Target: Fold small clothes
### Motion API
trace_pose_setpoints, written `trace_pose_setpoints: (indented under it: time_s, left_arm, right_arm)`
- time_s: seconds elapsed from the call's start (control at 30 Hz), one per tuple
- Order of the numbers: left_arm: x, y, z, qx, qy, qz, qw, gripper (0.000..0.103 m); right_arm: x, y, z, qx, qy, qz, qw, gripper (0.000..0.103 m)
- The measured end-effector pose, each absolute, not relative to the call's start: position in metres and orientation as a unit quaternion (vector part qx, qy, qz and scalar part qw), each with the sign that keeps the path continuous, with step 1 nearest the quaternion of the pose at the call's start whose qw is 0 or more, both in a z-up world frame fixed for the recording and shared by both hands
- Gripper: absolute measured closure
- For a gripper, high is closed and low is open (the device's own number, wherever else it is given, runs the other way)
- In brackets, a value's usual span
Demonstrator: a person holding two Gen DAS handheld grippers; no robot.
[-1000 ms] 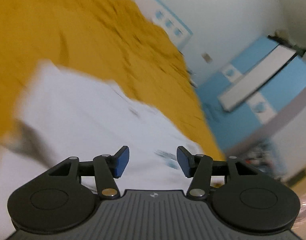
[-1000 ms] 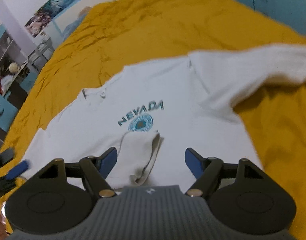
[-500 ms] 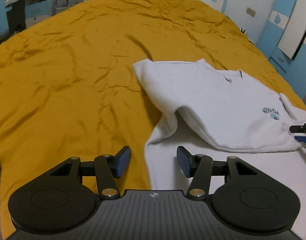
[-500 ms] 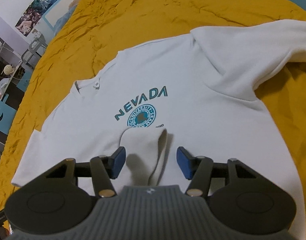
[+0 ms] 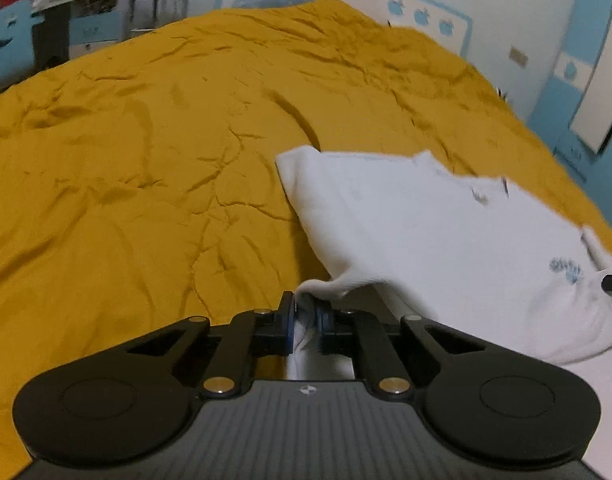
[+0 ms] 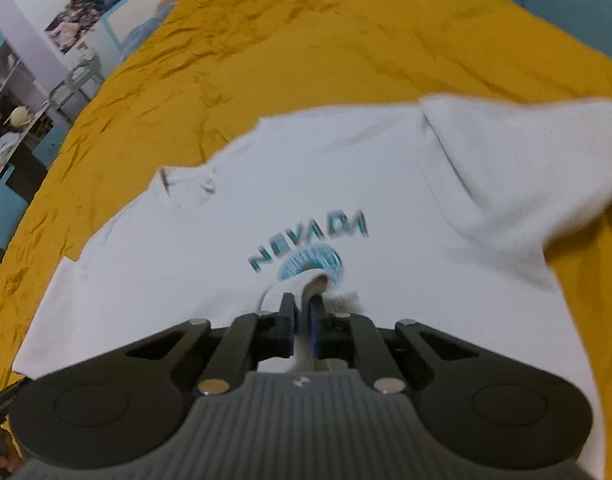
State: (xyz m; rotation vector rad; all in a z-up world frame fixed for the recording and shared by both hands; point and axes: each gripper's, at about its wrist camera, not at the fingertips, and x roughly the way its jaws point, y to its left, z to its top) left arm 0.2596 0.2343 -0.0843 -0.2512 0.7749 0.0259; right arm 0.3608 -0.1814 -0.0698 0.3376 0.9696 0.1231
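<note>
Left wrist view shows one white sweatshirt (image 5: 426,232) lying on the mustard-yellow bedspread (image 5: 146,168), its body spread toward the right of the frame and a folded-over sleeve running down to the near edge. A small blue print shows blurred near its right side. The left gripper (image 5: 305,314) is pitched downward with its jaws closing; white fabric at the sleeve's edge is bunched between the blue pads and pressed there, a small peak of cloth rising just above the tips. At the far right edge a dark tip of the other tool touches the garment's edge.

From the right wrist view the same sweatshirt (image 6: 306,200) lies front up, the word NEVADA and a round blue emblem (image 6: 312,266) legible though blurred, its collar toward the upper left and one sleeve folded across at the upper right. The right gripper (image 6: 302,314) also tilts down, jaws drawn together on a pale cuff (image 6: 314,286) that lies over the chest just below the emblem.

Two grippers, one garment. No container holds anything within reach; shelving (image 6: 14,120) with blurred items stands beyond the bed, and a blue cabinet (image 5: 578,92) stands on the other side.
</note>
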Motion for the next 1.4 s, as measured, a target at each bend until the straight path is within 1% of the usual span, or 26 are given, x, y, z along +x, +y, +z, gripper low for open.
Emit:
trace_pose_setpoints:
  time_s: [0.17,0.27,0.4,0.5,0.57,0.7,0.8,0.97,1.0,1.03,1.1,1.13,1.17,1.2,1.23,1.3,1.37,1.4]
  left_arm:
    - [0.262,0.239,-0.087,-0.140,0.380,0.016,0.914,0.094]
    - [0.263,0.241,-0.090,-0.146,0.384,0.018,0.911,0.094]
    - [0.264,0.241,-0.091,-0.148,0.389,0.021,0.909,0.094]
    - [0.266,0.242,-0.094,-0.147,0.396,0.023,0.906,0.094]
    - [0.268,0.243,-0.095,-0.149,0.401,0.023,0.904,0.094]
    - [0.270,0.240,-0.097,-0.139,0.408,0.028,0.902,0.094]
    - [0.269,0.238,-0.096,-0.132,0.410,0.032,0.902,0.094]
    - [0.265,0.239,-0.094,-0.132,0.417,0.027,0.899,0.094]
    - [0.265,0.240,-0.094,-0.135,0.421,0.024,0.897,0.093]
    - [0.265,0.240,-0.092,-0.137,0.429,0.021,0.893,0.093]
    - [0.263,0.241,-0.086,-0.135,0.438,0.017,0.888,0.089]
    - [0.260,0.243,-0.082,-0.132,0.443,0.017,0.887,0.084]
    - [0.258,0.244,-0.079,-0.131,0.448,0.015,0.884,0.084]
    - [0.255,0.246,-0.074,-0.134,0.449,0.014,0.883,0.084]
    - [0.252,0.249,-0.069,-0.140,0.445,0.008,0.884,0.083]
    - [0.248,0.255,-0.057,-0.156,0.429,-0.012,0.890,0.072]
    - [0.251,0.260,-0.046,-0.172,0.405,-0.022,0.897,0.055]
    - [0.257,0.263,-0.041,-0.179,0.395,-0.020,0.901,0.052]
  right_arm:
    - [0.378,-0.169,-0.046,0.144,0.446,0.077,0.880,0.102]
    - [0.391,-0.158,-0.017,0.162,0.427,0.109,0.883,0.102]
    - [0.388,-0.150,0.045,0.171,0.343,0.171,0.908,0.103]
    - [0.380,-0.177,0.064,0.186,0.305,0.157,0.921,0.103]
    - [0.381,-0.199,0.053,0.189,0.311,0.126,0.923,0.103]
    - [0.403,-0.233,-0.012,0.202,0.383,0.073,0.898,0.103]
    - [0.413,-0.241,-0.055,0.196,0.415,0.048,0.887,0.103]
    - [0.411,-0.250,-0.083,0.199,0.433,0.029,0.879,0.103]
    - [0.411,-0.251,-0.087,0.196,0.438,0.027,0.877,0.101]
    - [0.411,-0.251,-0.091,0.194,0.444,0.027,0.875,0.098]
    - [0.409,-0.252,-0.095,0.179,0.452,0.022,0.874,0.088]
    - [0.403,-0.252,-0.093,0.171,0.448,0.019,0.878,0.084]
    - [0.401,-0.252,-0.090,0.165,0.443,0.021,0.881,0.081]
    - [0.398,-0.254,-0.087,0.165,0.440,0.025,0.882,0.075]
    - [0.394,-0.256,-0.085,0.168,0.437,0.030,0.883,0.072]
    - [0.388,-0.260,-0.081,0.175,0.436,0.041,0.882,0.071]
    - [0.385,-0.264,-0.082,0.186,0.439,0.046,0.878,0.070]
    - [0.387,-0.265,-0.084,0.191,0.441,0.048,0.876,0.070]
